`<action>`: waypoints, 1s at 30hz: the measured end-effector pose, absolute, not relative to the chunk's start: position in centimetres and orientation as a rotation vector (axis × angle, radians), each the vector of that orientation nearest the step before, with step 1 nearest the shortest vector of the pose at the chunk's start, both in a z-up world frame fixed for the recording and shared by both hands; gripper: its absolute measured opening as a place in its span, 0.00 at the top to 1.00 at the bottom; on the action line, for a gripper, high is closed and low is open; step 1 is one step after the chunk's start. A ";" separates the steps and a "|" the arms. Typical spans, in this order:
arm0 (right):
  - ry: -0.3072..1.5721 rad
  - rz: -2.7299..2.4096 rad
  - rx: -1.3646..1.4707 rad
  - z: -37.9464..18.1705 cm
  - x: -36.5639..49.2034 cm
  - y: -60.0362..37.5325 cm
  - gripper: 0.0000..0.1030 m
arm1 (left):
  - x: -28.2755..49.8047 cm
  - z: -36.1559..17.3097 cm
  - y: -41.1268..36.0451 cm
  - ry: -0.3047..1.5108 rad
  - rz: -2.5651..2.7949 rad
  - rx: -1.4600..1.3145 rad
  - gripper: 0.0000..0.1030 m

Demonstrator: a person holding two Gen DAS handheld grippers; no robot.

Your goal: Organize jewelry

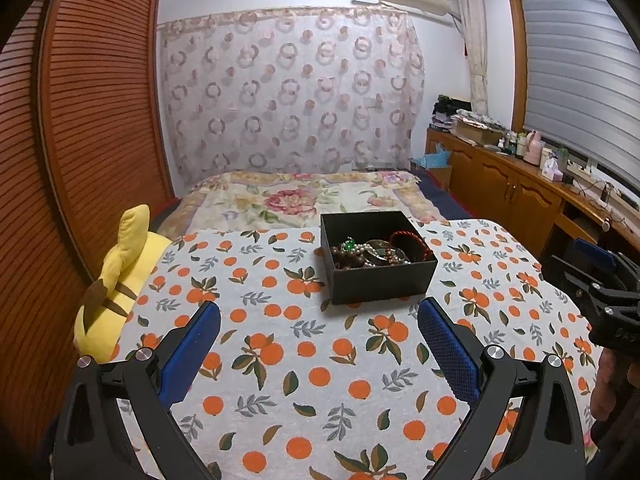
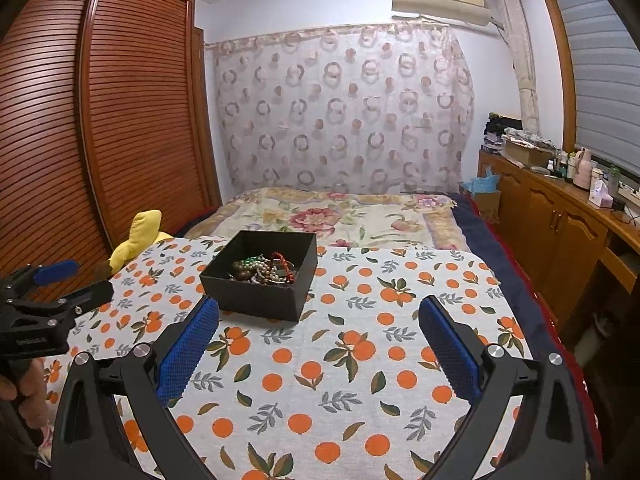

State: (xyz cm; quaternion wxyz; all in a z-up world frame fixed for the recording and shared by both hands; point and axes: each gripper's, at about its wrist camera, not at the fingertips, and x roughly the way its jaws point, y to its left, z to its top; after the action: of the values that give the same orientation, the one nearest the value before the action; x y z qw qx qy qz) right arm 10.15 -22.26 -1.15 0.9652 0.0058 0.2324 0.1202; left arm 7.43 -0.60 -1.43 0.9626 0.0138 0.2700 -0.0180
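Observation:
A black open box point(image 1: 380, 280) stands on the orange-print cloth point(image 1: 304, 360). It holds a tangle of jewelry point(image 1: 376, 252): pearl beads, brown beads, a red cord bracelet, a green stone piece. The box also shows in the right wrist view point(image 2: 256, 296), with the jewelry point(image 2: 264, 270) inside. My left gripper point(image 1: 318, 312) is open and empty, just in front of the box. My right gripper point(image 2: 318, 312) is open and empty, in front and to the right of the box. Each gripper shows at the edge of the other's view.
A yellow plush toy point(image 1: 116, 288) lies at the cloth's left edge. A floral bed cover point(image 1: 304, 200) lies beyond the box. A slatted wooden wardrobe point(image 1: 80, 140) stands on the left. Wooden cabinets point(image 2: 560, 232) with bottles stand on the right.

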 end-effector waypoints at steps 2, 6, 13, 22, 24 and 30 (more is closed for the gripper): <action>0.473 0.239 0.014 -1.3 10.2 -22.4 0.02 | 7.3 -1.3 -0.6 0.541 -0.037 0.026 0.07; 0.475 0.236 0.018 -1.4 10.3 -22.5 0.02 | 7.2 -1.1 -0.9 0.530 -0.031 0.039 0.07; 0.473 0.234 0.020 -1.4 10.3 -22.7 0.02 | 7.1 -0.9 -1.0 0.522 -0.034 0.035 0.07; 0.474 0.235 0.020 -1.5 10.4 -22.7 0.02 | 7.0 -0.9 -0.9 0.523 -0.035 0.037 0.07; 0.474 0.235 0.021 -1.4 10.3 -22.7 0.02 | 7.0 -1.0 -0.9 0.523 -0.036 0.036 0.07; 0.473 0.235 0.021 -1.4 10.3 -22.7 0.02 | 7.0 -1.0 -0.9 0.521 -0.035 0.037 0.07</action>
State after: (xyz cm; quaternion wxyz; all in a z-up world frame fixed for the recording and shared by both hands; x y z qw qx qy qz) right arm 10.33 -22.71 -1.44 0.9653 0.0105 0.2337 0.1161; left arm 7.03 -0.91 -0.96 0.9660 0.0181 0.2573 -0.0175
